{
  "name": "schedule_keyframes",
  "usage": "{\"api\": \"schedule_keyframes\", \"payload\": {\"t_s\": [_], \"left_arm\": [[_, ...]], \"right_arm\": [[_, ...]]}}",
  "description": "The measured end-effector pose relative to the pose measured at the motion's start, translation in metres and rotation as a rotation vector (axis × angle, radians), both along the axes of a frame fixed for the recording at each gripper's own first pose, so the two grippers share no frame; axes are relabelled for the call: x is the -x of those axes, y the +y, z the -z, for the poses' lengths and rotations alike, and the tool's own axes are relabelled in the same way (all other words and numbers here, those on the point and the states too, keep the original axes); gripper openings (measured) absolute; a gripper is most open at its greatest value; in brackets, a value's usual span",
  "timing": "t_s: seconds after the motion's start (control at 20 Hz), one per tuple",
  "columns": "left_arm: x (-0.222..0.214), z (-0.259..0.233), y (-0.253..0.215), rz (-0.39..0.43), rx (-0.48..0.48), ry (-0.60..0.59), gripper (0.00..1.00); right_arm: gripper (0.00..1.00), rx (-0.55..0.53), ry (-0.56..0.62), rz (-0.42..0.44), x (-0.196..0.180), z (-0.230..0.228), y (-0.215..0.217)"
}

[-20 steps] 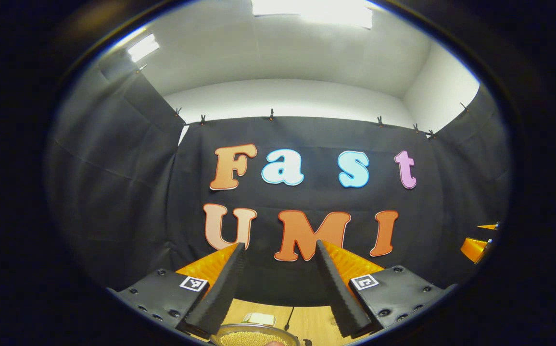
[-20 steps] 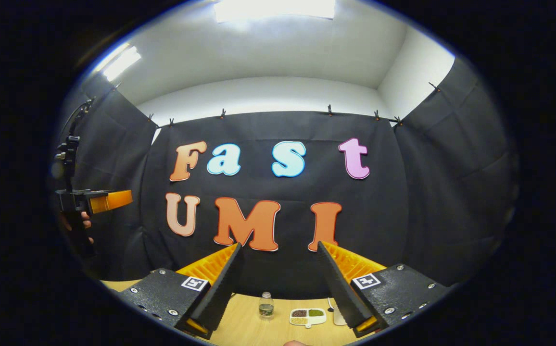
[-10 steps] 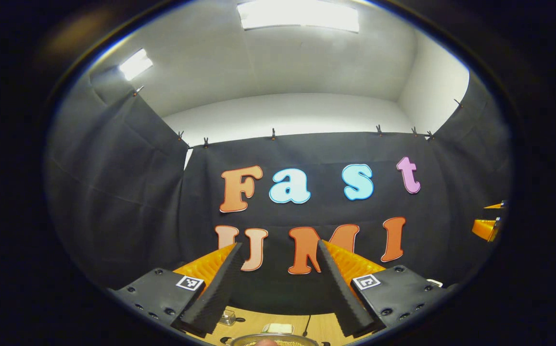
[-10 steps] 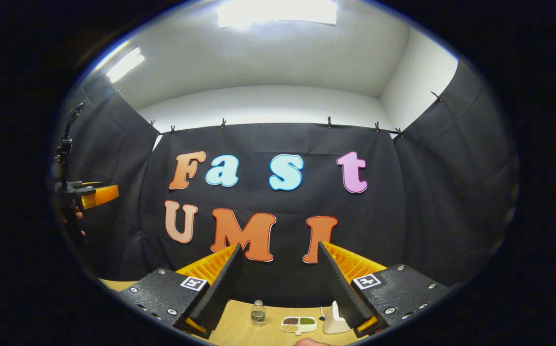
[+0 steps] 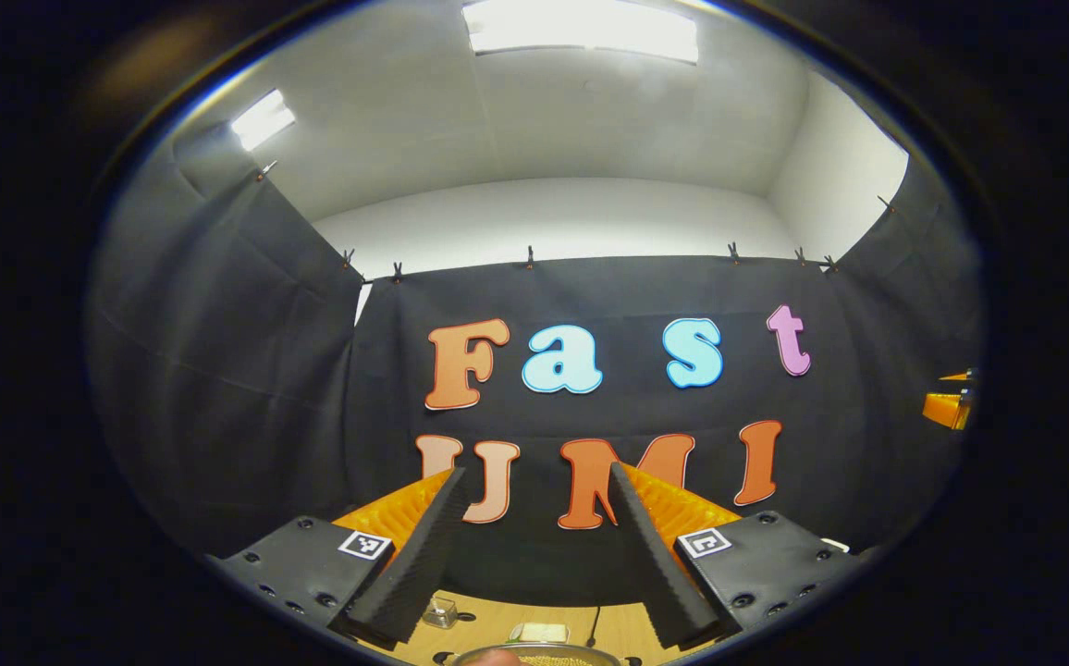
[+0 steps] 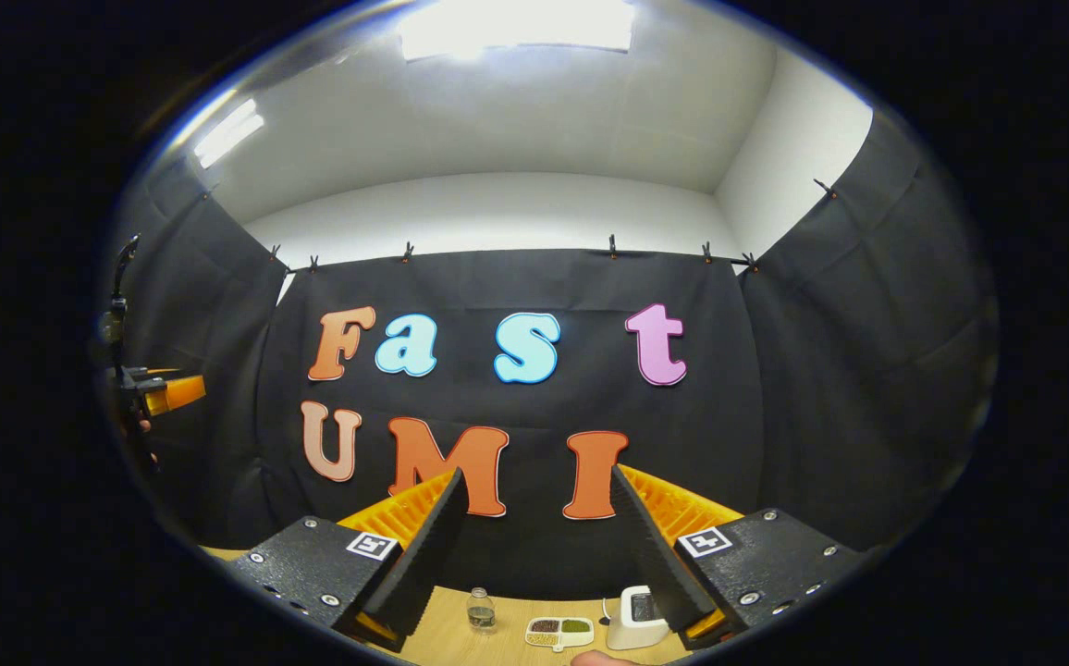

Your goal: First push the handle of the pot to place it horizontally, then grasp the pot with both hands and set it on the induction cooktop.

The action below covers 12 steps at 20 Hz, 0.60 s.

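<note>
Left gripper view has the left gripper (image 5: 534,476) held high above the wooden table (image 5: 497,618), fingers spread wide with nothing between them. Below its fingers, at the table's near edge, sits the pot (image 5: 539,656); only its metal rim shows. Right gripper view shows the right gripper (image 6: 539,476) equally wide apart and empty, above the table, where a small bottle (image 6: 478,610), a divided dish (image 6: 559,632) and a white box (image 6: 632,629) stand.
</note>
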<state>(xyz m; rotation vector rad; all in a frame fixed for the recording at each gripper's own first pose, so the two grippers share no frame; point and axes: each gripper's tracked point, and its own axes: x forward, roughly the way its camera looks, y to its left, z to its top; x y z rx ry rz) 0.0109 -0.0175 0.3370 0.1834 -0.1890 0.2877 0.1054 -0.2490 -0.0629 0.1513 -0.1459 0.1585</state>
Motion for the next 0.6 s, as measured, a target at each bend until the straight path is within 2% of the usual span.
{"api": "schedule_keyframes", "payload": {"t_s": [0.35,0.6], "left_arm": [[0.015,-0.032,0.023,0.008,0.002,-0.044,0.97],[0.017,-0.029,0.029,0.034,0.040,-0.068,0.97]], "right_arm": [[0.95,-0.010,-0.022,-0.033,0.003,-0.027,-0.002],[0.95,-0.003,-0.061,-0.031,0.011,-0.046,-0.003]]}}
